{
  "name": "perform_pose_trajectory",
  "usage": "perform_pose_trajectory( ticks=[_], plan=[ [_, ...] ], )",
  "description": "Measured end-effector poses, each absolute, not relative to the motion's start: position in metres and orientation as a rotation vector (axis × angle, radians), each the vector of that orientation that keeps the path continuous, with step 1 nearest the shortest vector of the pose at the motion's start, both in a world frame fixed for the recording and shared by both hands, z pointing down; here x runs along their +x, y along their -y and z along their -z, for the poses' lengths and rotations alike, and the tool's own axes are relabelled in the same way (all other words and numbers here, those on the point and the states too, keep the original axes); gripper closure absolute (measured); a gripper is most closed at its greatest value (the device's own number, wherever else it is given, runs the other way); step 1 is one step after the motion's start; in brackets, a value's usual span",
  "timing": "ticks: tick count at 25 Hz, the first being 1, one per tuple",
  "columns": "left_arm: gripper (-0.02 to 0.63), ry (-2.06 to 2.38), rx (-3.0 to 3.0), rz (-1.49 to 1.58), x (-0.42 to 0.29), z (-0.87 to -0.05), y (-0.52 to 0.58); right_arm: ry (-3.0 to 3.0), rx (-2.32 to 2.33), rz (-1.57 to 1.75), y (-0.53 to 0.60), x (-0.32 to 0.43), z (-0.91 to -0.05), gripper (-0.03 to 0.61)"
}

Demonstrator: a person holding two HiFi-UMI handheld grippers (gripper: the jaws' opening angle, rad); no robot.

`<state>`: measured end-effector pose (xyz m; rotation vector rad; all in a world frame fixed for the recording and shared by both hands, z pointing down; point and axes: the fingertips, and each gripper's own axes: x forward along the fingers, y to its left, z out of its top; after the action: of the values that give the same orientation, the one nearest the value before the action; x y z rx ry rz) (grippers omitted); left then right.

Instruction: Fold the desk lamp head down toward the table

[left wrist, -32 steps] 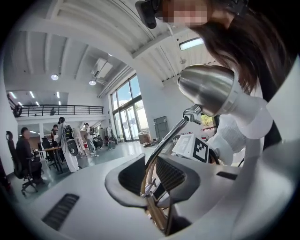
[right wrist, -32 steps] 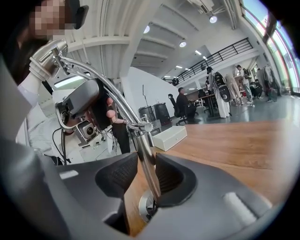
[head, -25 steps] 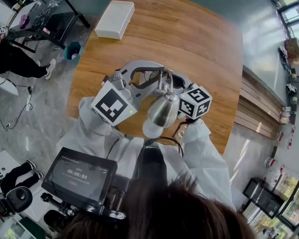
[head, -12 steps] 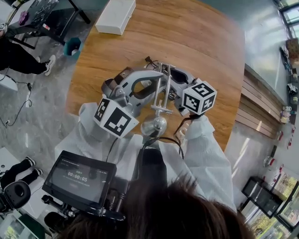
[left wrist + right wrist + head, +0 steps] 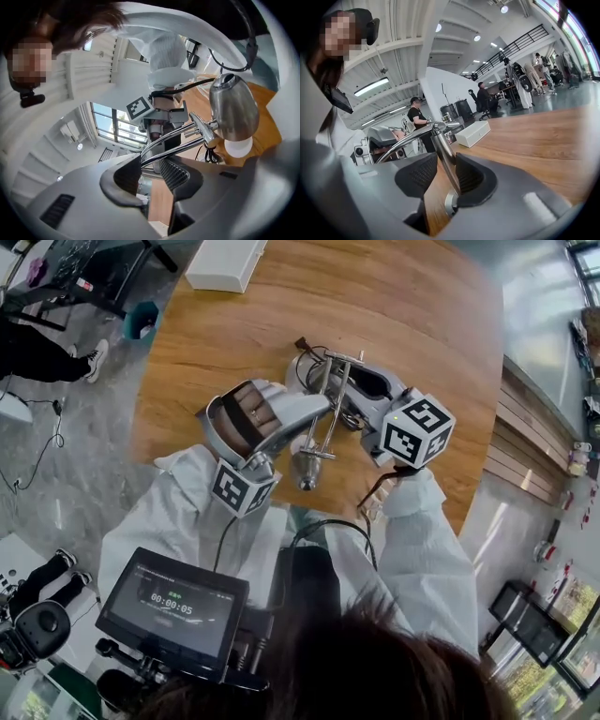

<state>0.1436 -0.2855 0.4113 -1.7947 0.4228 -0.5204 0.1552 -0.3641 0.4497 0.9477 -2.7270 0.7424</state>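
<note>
The chrome desk lamp stands on the wooden table point(image 5: 422, 324). Its twin-rod arm point(image 5: 328, 404) slopes toward me, and the silver lamp head point(image 5: 307, 470) hangs low at its end. In the left gripper view the lamp head point(image 5: 233, 110) shows its white bulb point(image 5: 238, 146) facing the table. My left gripper point(image 5: 317, 413) is around the rods point(image 5: 168, 147); its jaws point(image 5: 151, 171) are opening and the pads stand off them. My right gripper point(image 5: 323, 371) is open around the lamp's lower post point(image 5: 443, 150), which leans on the right pad.
A white box point(image 5: 228, 263) lies at the table's far left corner, also visible in the right gripper view point(image 5: 473, 133). The lamp's black cord point(image 5: 305, 345) trails behind its base. A teal bin point(image 5: 142, 320) stands on the floor left of the table. People stand far off.
The lamp head has swung down and away from the camera, and the arm has folded lower. My left gripper rolled over and sank with the arm, its marker cube now underneath. The right gripper stayed put.
</note>
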Motion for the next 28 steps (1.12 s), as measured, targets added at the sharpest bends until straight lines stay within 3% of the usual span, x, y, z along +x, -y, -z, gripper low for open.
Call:
perform_pose_trajectory(
  ticks=[16, 28],
  plan=[
    [0.494, -0.489, -1.455, 0.309, 0.147, -0.431, 0.288, 2.745, 0.989, -0.697, 0.359, 0.157, -0.447, 0.459],
    [0.458, -0.602, -1.824, 0.429, 0.132, -0.449, 0.292, 2.693, 1.115, -0.731, 0.359, 0.162, -0.466, 0.448]
  ],
)
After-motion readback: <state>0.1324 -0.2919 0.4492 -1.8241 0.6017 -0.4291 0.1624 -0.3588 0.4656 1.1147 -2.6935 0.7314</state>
